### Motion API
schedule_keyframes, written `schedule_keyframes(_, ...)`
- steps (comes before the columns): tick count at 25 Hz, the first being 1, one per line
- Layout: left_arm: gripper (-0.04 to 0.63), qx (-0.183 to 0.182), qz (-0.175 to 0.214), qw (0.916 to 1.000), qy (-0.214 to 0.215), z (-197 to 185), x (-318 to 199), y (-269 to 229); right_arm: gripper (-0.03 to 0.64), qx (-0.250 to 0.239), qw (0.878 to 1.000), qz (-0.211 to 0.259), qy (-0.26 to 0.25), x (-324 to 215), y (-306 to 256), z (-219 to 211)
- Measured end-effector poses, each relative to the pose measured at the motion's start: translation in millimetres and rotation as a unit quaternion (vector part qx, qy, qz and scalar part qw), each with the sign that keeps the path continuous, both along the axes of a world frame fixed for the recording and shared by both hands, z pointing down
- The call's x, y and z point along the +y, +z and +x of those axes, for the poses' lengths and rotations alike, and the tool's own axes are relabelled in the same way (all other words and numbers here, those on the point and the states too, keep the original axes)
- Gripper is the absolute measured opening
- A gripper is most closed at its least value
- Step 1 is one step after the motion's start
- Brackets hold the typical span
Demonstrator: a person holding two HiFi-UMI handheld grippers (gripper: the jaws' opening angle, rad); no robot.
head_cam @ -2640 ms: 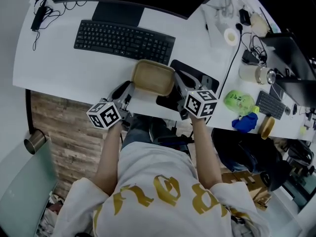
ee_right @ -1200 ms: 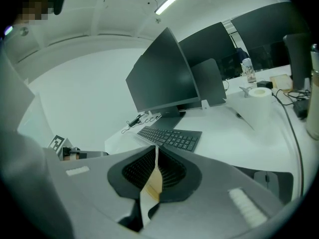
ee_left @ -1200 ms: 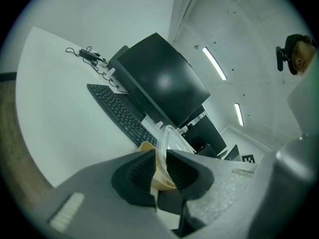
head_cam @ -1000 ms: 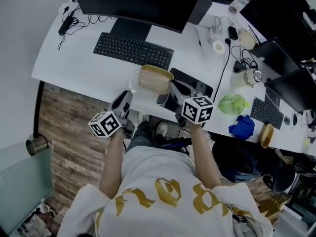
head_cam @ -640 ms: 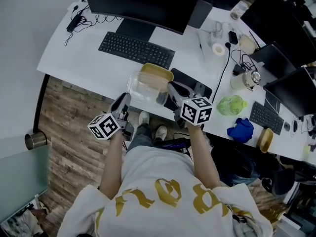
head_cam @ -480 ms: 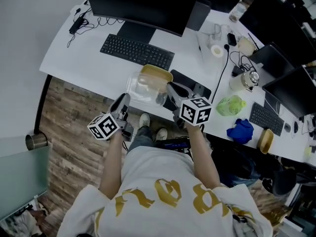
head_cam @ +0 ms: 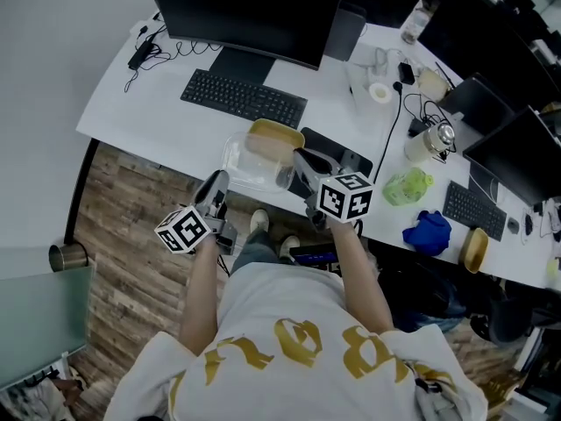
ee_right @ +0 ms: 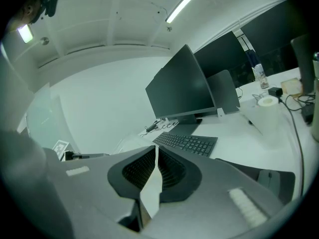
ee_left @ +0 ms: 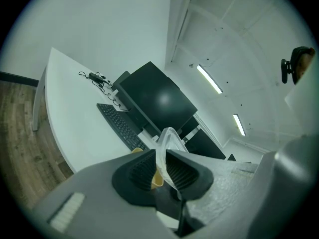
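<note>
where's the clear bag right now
Head view, centre: the bag is pinched between the left gripper and right gripper, over the desk's near edge, just in front of the keyboard.

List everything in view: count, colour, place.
Desk: one, white, across the middle.
Clear bag: one, clear with tan contents, held above the desk's near edge.
Monitor: one, black, desk's back.
Keyboard: one, black, before the monitor.
Tape roll: one, white, right of the monitor.
Green bag: one, green, desk's right.
Blue cloth: one, blue, beside the green bag.
Metal cup: one, silver, floor at left.
Left hand-held gripper: one, grey, shut on the clear bag.
Right hand-held gripper: one, grey, shut on the clear bag.
</note>
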State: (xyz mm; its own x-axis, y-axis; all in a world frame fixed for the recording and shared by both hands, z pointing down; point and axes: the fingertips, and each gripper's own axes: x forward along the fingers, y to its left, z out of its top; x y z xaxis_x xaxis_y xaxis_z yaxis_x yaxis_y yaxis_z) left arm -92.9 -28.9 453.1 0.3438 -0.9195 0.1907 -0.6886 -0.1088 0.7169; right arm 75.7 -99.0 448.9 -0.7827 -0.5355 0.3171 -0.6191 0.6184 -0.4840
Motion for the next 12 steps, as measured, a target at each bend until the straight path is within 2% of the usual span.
schedule_keyframes(12,0.049,0.002,-0.003,1.0000,-0.002,5.3,7.6,2.2,0.043,-0.001,1.000,-0.007,-0.002,7.3,3.8,4.3)
